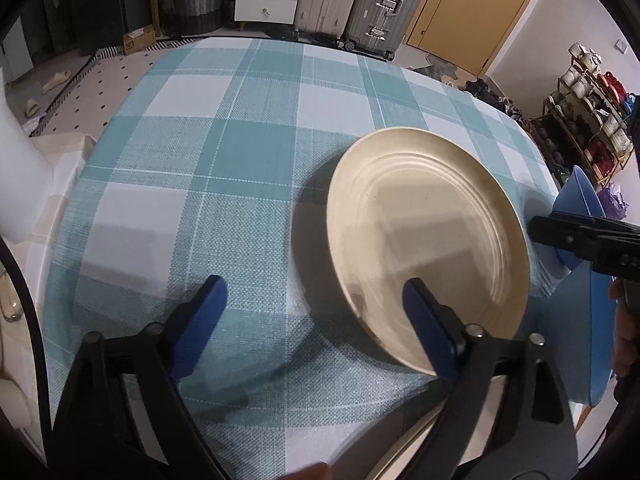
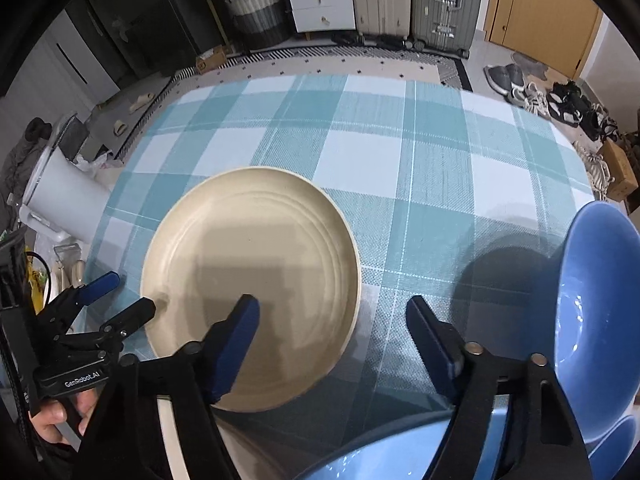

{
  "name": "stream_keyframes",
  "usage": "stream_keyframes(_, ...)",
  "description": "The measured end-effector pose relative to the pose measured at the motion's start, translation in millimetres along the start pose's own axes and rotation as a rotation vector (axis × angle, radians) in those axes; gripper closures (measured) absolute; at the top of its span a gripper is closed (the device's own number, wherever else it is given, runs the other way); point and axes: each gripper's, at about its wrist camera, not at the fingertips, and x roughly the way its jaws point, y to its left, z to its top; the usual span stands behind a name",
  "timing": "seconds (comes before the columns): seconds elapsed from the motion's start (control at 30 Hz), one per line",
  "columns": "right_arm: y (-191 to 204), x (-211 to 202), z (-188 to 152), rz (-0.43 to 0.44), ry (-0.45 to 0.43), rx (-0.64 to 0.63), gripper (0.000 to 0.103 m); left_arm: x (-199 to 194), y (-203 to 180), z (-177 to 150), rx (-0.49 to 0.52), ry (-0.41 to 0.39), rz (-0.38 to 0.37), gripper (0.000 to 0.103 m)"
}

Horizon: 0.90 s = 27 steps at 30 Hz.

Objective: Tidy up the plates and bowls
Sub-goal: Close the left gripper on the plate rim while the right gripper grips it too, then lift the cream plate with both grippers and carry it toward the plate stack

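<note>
A cream plate [image 1: 432, 232] [image 2: 256, 280] lies flat on the checked tablecloth [image 1: 224, 168] [image 2: 420, 168]. My left gripper [image 1: 316, 312] is open, its right finger over the plate's near rim, its left finger over bare cloth; it also shows in the right wrist view [image 2: 120, 294] at the plate's left edge. My right gripper [image 2: 332, 332] is open and empty above the plate's right edge; it shows in the left wrist view [image 1: 580, 236] at the right. A blue bowl [image 2: 600, 284] [image 1: 576, 200] stands at the right. Blue dishes [image 2: 380, 452] lie at the near edge.
A white cylinder [image 1: 20, 184] [image 2: 64, 200] stands off the table's left side. Another pale plate rim [image 1: 404, 448] shows below the left gripper. Suitcases [image 2: 440, 0], drawers and a basket stand on the floor beyond the table.
</note>
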Motion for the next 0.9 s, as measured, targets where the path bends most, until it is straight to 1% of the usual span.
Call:
stream_keyframes(0.07,1,4,1,-0.002,0.001,-0.012,0.032,3,0,1,-0.001,0.004,-0.013,0.023)
stream_keyframes(0.1,1,6,1,-0.006,0.004,-0.013,0.039,4,-1,1,0.001,0.005,-0.019,0.026)
stream_keyframes(0.13,1,7,1,-0.009,0.003,-0.011,0.043,4,-2,1,0.003,0.003,-0.024,0.030)
stream_keyframes(0.23,1,14,2,-0.011,0.018,-0.016,0.048,7,-4,2,0.006,0.004,-0.025,0.037)
stream_keyframes(0.27,2,17,2,-0.011,0.022,-0.019,0.052,7,-4,2,0.008,0.002,-0.024,0.040)
stream_keyframes(0.33,3,19,2,-0.020,0.020,-0.026,0.058,8,-6,1,0.011,0.004,-0.023,0.045)
stream_keyframes(0.37,3,21,1,-0.029,0.023,-0.027,0.061,9,-7,1,0.014,0.004,-0.026,0.050)
stream_keyframes(0.4,3,22,1,-0.030,0.027,-0.028,0.062,9,-7,1,0.018,0.007,-0.029,0.054)
stream_keyframes(0.43,3,23,1,-0.031,0.028,-0.028,0.065,10,-8,0,0.019,0.008,-0.032,0.056)
stream_keyframes(0.5,3,25,1,-0.036,0.031,-0.028,0.071,10,-9,-1,0.023,0.011,-0.039,0.067)
stream_keyframes(0.53,4,25,1,-0.039,0.031,-0.030,0.073,10,-9,-1,0.024,0.009,-0.044,0.070)
stream_keyframes(0.6,4,25,1,-0.055,0.029,-0.038,0.080,10,-11,-2,0.029,0.007,-0.054,0.081)
stream_keyframes(0.7,4,25,0,-0.070,0.025,-0.041,0.086,8,-14,-3,0.042,-0.003,-0.063,0.087)
stream_keyframes(0.9,3,24,-1,-0.076,0.015,-0.045,0.087,5,-17,-4,0.056,-0.015,-0.049,0.087)
